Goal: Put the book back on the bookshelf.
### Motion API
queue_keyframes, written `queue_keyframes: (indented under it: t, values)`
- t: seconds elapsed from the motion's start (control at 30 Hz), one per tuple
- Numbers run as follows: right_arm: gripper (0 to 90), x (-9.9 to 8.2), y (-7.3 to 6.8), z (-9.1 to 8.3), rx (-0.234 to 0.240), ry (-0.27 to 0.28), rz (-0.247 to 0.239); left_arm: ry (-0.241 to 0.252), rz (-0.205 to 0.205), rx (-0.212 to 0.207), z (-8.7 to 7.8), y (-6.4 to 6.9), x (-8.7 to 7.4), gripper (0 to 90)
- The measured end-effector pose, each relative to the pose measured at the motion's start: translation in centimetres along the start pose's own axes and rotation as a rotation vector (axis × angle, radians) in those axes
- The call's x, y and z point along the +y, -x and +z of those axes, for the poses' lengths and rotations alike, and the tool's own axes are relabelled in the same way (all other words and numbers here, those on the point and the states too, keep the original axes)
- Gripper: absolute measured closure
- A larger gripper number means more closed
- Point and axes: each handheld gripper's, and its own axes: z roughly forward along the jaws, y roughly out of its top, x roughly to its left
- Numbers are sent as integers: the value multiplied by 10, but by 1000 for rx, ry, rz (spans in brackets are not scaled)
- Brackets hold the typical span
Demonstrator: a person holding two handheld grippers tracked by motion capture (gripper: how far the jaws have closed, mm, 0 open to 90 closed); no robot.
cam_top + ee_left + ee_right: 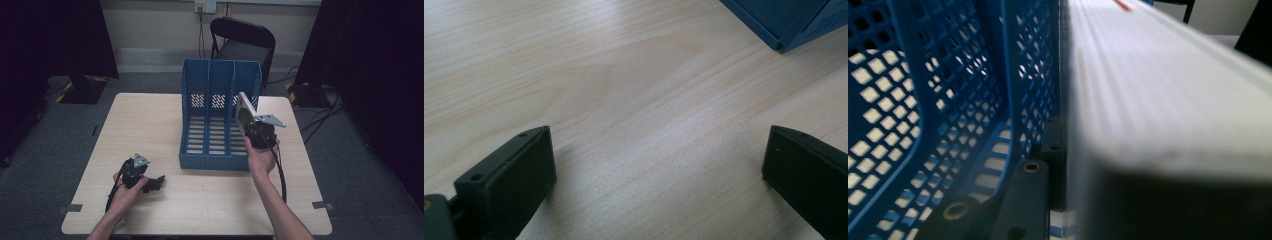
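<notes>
table (165,125): light wood, mid-scene, bare at left | chair (243,40): black, folding, far side past the table | outlet (205,6): far wall, cable hanging down | stand (82,87): dark, far left on grey floor | tape (320,205): near right table corner, another near left
</notes>
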Motion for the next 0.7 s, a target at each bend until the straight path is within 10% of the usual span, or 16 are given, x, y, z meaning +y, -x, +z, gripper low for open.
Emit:
queue_keyframes:
  t: [0.7]
  values:
    - [760, -20, 1, 30, -20, -75, -17, 0, 0, 0, 0, 0, 0, 0]
